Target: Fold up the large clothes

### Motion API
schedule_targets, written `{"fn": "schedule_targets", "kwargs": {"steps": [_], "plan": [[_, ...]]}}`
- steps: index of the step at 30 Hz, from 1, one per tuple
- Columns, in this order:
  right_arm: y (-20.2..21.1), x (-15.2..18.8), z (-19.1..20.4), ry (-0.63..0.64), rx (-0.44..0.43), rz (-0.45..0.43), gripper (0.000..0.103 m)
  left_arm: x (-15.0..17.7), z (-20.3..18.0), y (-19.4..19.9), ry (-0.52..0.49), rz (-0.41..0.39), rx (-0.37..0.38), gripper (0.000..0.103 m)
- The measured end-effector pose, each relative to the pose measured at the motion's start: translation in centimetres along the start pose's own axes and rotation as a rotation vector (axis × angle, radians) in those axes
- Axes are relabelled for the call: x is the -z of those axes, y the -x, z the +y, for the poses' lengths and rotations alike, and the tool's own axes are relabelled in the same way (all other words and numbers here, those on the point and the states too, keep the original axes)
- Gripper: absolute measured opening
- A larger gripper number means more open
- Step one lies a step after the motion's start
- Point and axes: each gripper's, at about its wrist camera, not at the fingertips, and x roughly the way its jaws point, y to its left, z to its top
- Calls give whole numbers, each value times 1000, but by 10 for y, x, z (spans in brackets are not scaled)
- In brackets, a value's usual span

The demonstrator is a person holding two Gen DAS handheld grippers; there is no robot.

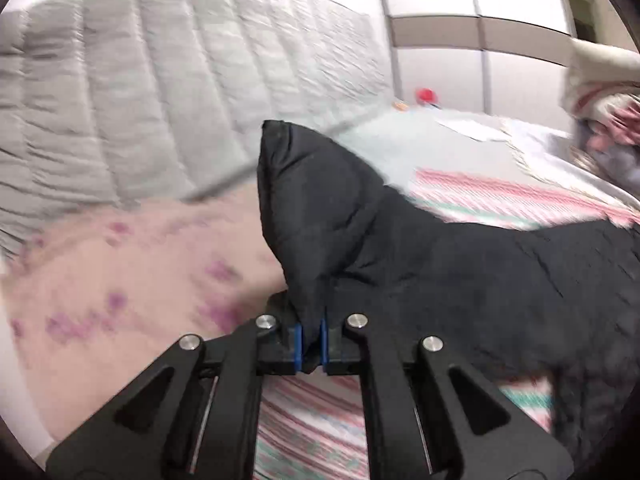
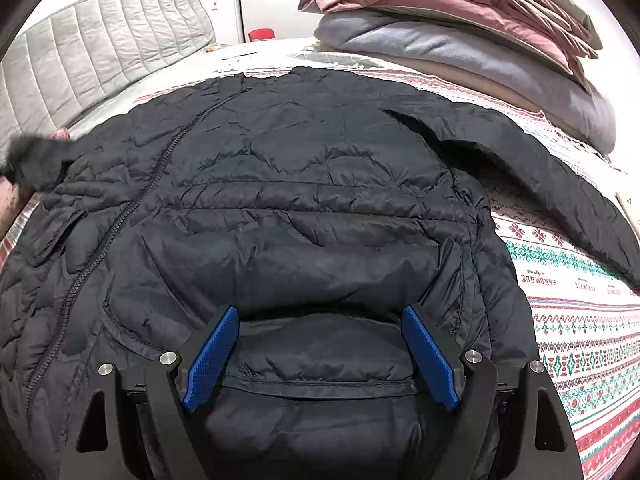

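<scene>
quilted black puffer jacket (image 2: pixel 304 184), crinkled

Jacket sleeve (image 2: pixel 28 158) blurred (edge-cropped)

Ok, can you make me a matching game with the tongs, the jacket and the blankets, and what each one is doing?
Things:
1. left tongs
2. right tongs
3. black jacket
4. folded blankets

States:
A. spread on the patterned bedcover
B. stacked in a pile
C. open, above the jacket
D. shut on a sleeve

Pairs: 1-D, 2-C, 3-A, 4-B
</scene>
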Motion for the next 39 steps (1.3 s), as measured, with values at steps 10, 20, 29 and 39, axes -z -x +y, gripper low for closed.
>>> {"fn": "schedule_targets", "kwargs": {"steps": [10,20,29,39], "plan": [[1,-6,0,-18,-11,34,86,4,16,-42,-70,170,-184,68],[24,-16,-102,-256,26,20,86,9,-44,38,-35,178,148,85],[19,0,-304,-798,351,-20,86,42,-153,94,-46,296,544,87],[-12,-48,-351,-635,530,-59,14,79,-228,92,-91,342,644,87]]}}
